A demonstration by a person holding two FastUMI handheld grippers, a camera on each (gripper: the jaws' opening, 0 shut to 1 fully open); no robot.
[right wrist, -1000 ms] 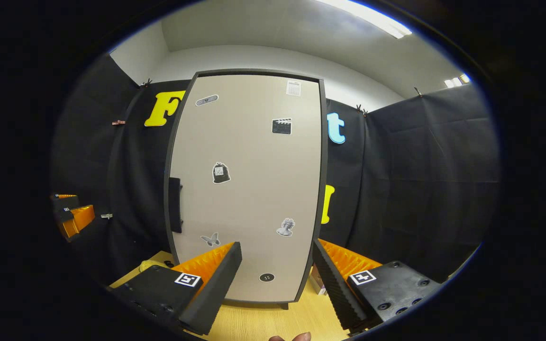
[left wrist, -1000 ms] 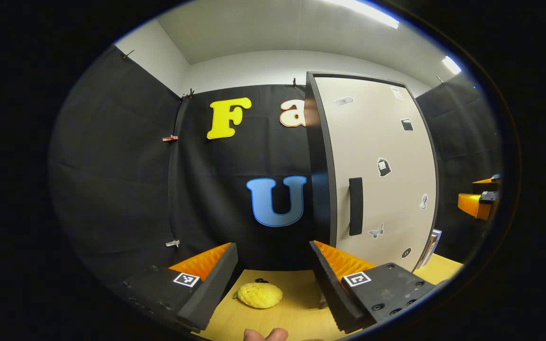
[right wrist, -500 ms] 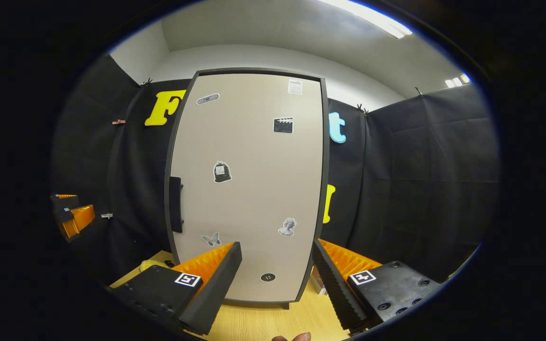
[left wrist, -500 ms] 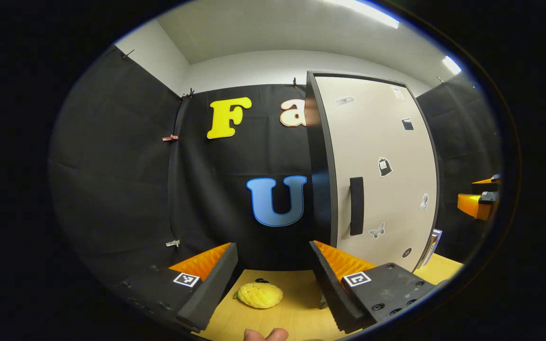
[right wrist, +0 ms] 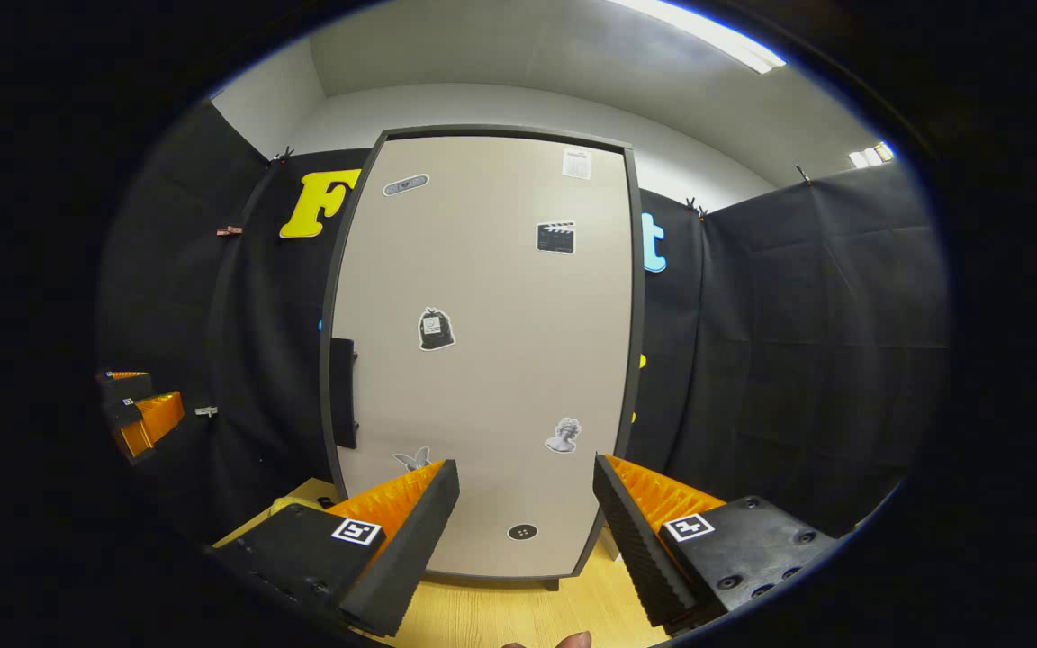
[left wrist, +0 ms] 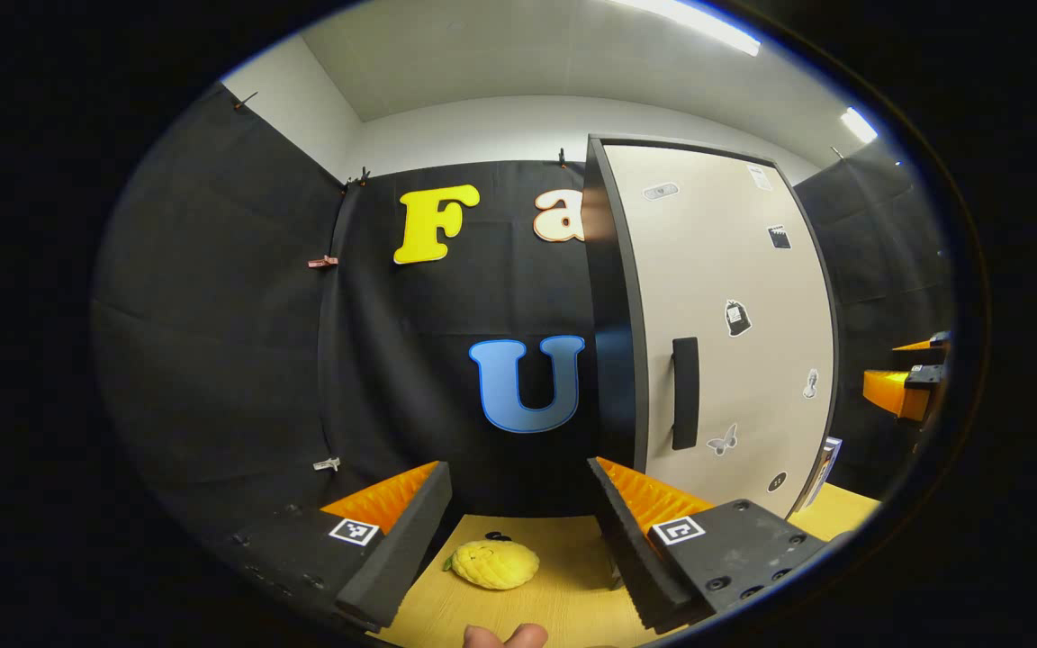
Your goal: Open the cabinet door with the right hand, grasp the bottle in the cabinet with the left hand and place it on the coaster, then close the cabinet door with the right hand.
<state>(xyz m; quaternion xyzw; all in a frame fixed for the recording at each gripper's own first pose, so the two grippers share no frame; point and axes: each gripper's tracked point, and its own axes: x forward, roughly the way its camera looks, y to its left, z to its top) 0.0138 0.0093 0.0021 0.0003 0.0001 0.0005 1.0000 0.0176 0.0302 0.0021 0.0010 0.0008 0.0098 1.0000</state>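
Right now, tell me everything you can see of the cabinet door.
The cabinet door is a tall, flat beige panel with a dark frame, standing upright and shut on the wooden table. A dark vertical handle sits near its left edge. Small stickers dot its face, among them a butterfly, a bust and a clapperboard. Neither gripper touches it.

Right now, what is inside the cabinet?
Cannot tell: the cabinet door is shut, covering the interior, so no bottle can be seen. Its handle is untouched; the right claw is open before it.

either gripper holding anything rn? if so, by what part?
Nothing held. Left gripper and right gripper are both open and empty; the cabinet door handle is untouched.
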